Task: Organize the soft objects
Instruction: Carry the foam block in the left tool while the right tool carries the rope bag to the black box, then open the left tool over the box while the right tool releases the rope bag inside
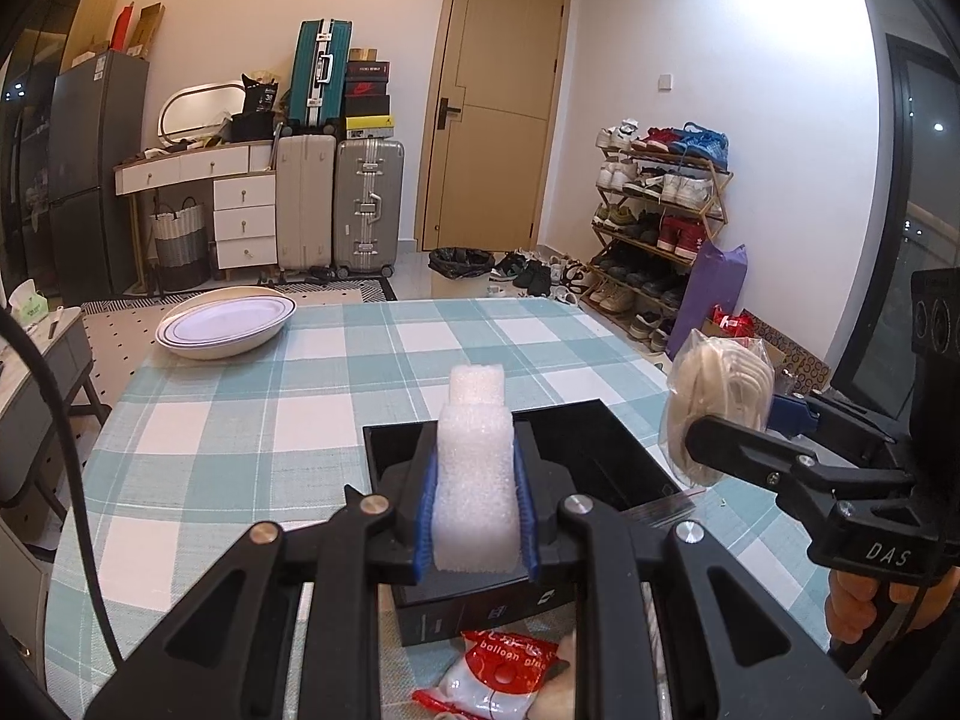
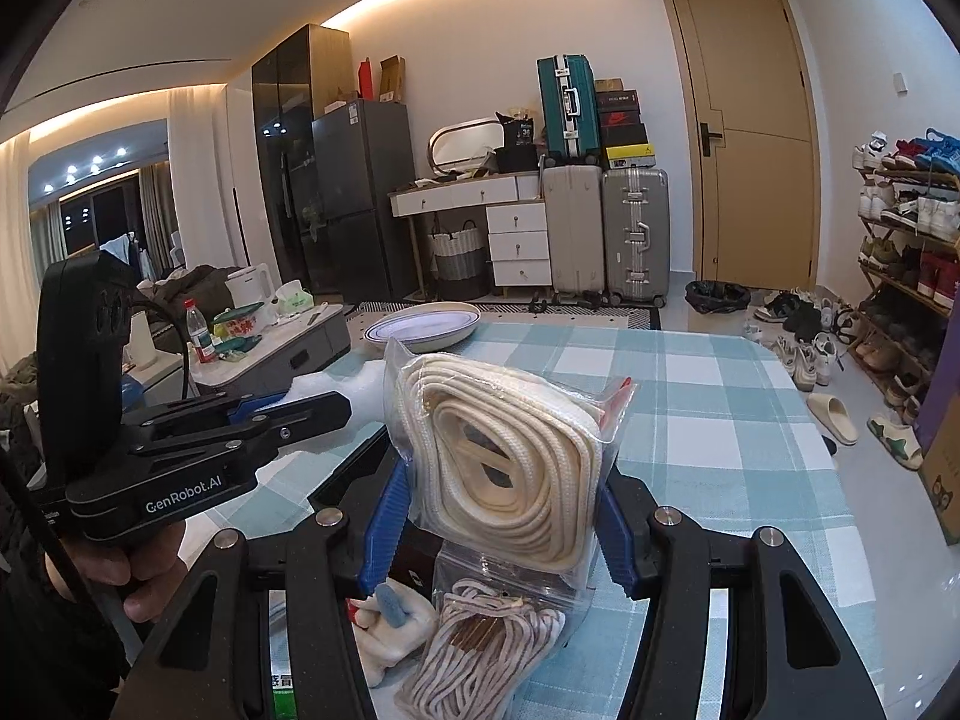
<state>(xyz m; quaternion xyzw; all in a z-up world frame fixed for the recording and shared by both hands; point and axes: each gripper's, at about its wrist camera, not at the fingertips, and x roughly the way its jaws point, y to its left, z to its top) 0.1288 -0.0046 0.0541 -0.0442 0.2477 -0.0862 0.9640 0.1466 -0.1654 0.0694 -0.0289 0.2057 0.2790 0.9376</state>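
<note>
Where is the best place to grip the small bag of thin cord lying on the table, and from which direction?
Grip the small bag of thin cord across its bulging middle, coming from above: it lies flat on the table, partly tucked under the held rope bag, so its sides are crowded.

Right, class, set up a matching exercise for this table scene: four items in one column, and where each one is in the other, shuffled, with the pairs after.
Items:
1. white foam block
2. bagged cream rope coil
3. white dish
4. black box

Places:
A. far corner of the checked tablecloth
B. in the right claw
C. on the table below the foam
D. in the left claw

Pairs: 1-D, 2-B, 3-A, 4-C
</note>
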